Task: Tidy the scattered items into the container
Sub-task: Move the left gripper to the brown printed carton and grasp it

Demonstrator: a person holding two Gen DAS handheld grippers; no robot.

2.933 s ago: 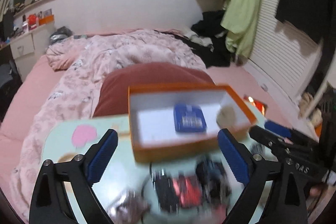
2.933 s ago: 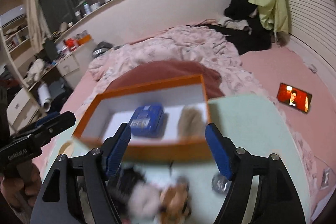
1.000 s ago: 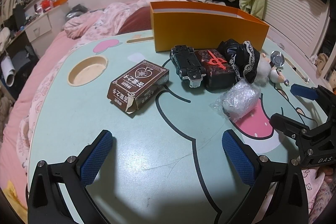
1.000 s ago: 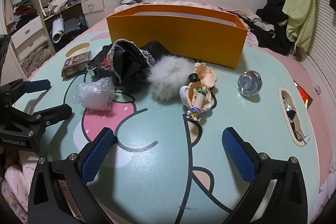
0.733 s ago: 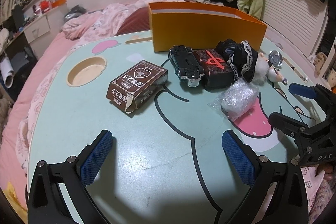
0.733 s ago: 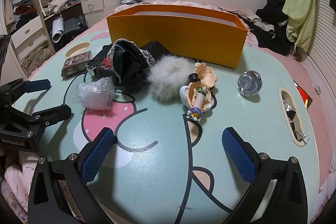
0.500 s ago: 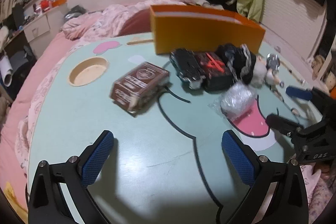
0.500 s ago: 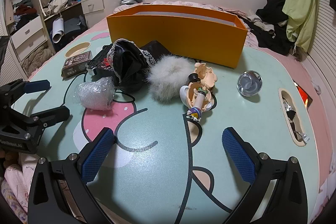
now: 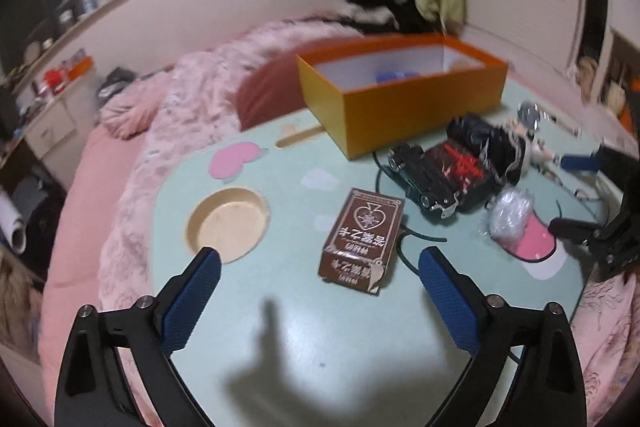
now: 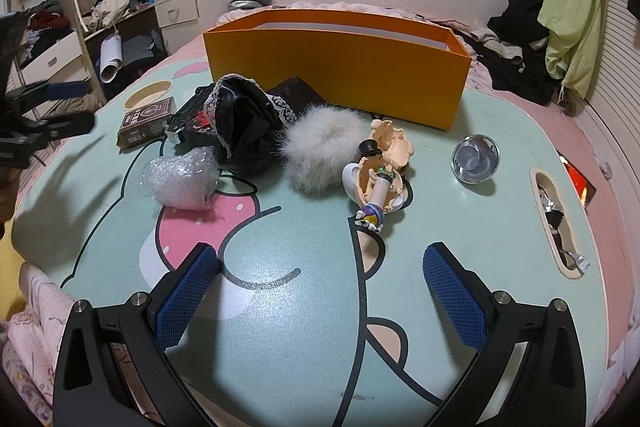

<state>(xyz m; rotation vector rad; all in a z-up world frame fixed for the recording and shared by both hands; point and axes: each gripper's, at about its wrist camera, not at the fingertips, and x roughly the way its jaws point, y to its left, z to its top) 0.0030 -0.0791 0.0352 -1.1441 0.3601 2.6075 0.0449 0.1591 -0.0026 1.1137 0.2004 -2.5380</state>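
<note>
We are closing our left gripper [image 9: 318, 285], its jaws wide and empty, just short of the brown card box [image 9: 362, 241]. Our right gripper [image 10: 320, 289] is hanging spread and empty near the figurine [image 10: 380, 179]. The orange container [image 10: 340, 67] is sitting behind the clutter.

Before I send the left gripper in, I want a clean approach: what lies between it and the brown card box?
Only bare tabletop and a shadow lie between the left gripper and the brown card box, as the left wrist view shows.
</note>
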